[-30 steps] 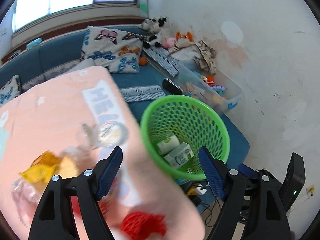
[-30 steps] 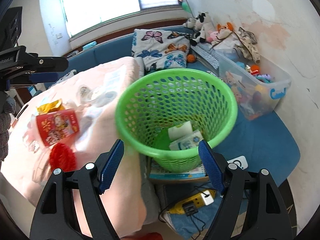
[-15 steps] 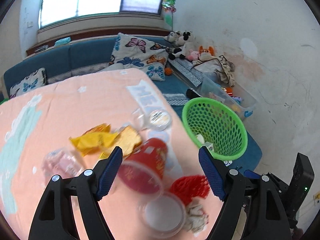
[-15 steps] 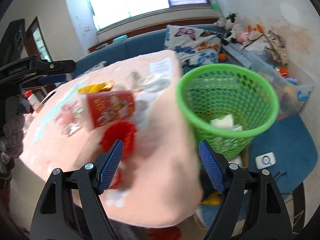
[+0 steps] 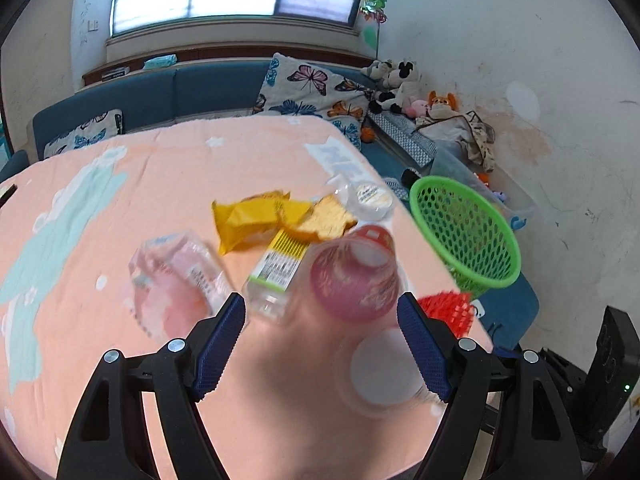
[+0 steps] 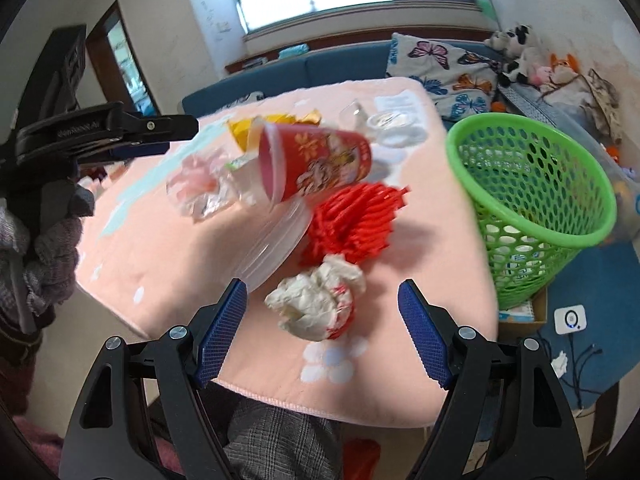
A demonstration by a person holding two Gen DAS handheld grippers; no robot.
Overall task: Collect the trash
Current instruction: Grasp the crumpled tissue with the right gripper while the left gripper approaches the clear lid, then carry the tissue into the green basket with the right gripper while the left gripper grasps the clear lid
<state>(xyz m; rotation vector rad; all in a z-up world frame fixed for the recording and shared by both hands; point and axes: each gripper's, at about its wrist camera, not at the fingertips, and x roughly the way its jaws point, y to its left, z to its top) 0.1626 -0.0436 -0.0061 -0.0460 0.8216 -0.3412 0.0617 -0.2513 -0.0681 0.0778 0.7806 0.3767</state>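
Note:
Trash lies on the pink-covered table (image 5: 120, 208): a red paper cup (image 5: 354, 274) on its side, a yellow wrapper (image 5: 250, 218), a clear bottle with a yellow label (image 5: 278, 270), a crumpled clear pink bag (image 5: 176, 280), a red foam net (image 6: 354, 218), a crumpled white tissue (image 6: 316, 304) and a clear plastic lid (image 6: 272, 246). The green mesh basket (image 6: 532, 184) stands right of the table. My left gripper (image 5: 322, 344) is open just before the red cup. My right gripper (image 6: 322, 338) is open, just short of the tissue.
A blue sofa (image 5: 180, 92) with butterfly pillows (image 5: 316, 88) and soft toys (image 5: 400, 84) runs behind the table. A clear storage bin (image 5: 500, 188) sits behind the basket. Cables and a white device (image 6: 570, 320) lie on the blue floor mat. Cartons lie inside the basket.
Both grippers have swung left from the green basket to the trash on the table. Both stay open and empty.

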